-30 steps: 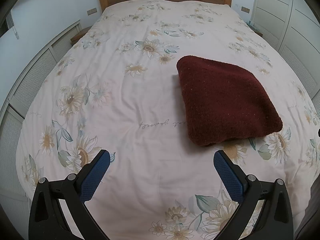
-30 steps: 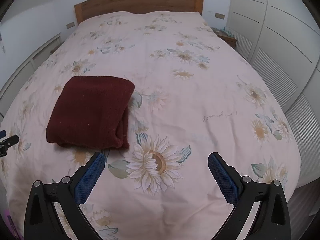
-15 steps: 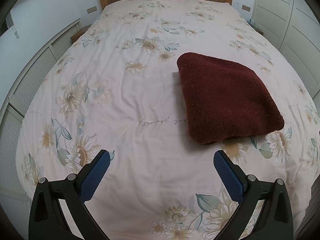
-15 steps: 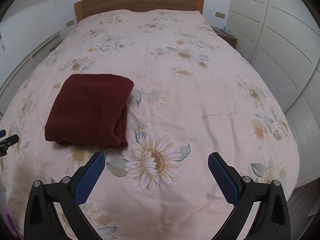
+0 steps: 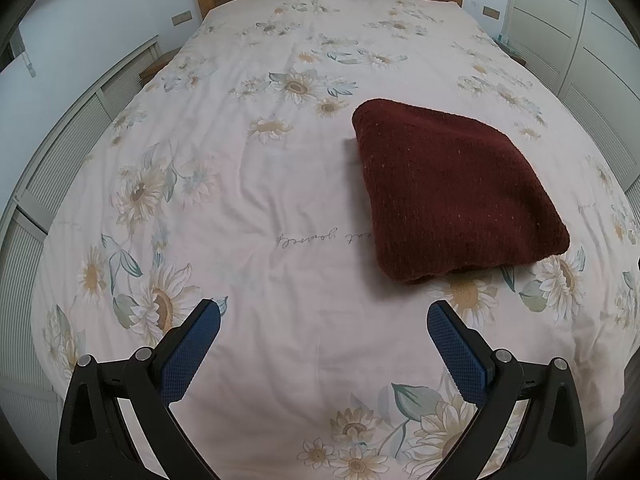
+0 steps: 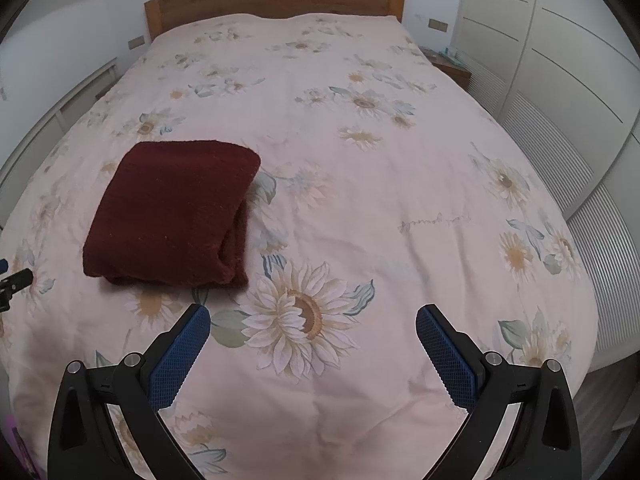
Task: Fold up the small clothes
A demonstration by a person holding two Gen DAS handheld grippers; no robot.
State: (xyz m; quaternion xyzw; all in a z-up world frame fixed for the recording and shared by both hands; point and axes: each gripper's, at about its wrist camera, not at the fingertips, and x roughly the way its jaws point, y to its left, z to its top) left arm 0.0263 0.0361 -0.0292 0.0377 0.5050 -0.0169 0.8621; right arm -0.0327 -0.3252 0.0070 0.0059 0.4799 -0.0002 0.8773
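I am holding my left gripper (image 5: 323,316) and right gripper (image 6: 313,320) spread wide, gripping nothing; the folded dark-red knitted garment (image 5: 452,196) is lying on the pale floral bedspread (image 5: 248,184), ahead between them.

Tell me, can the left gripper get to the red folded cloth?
Probably yes. The left gripper is open, and only bare bedspread lies between it and the red folded cloth, ahead to its right.

Black claw (image 5: 323,312) frames; blue textured pads (image 6: 180,356); silver screws
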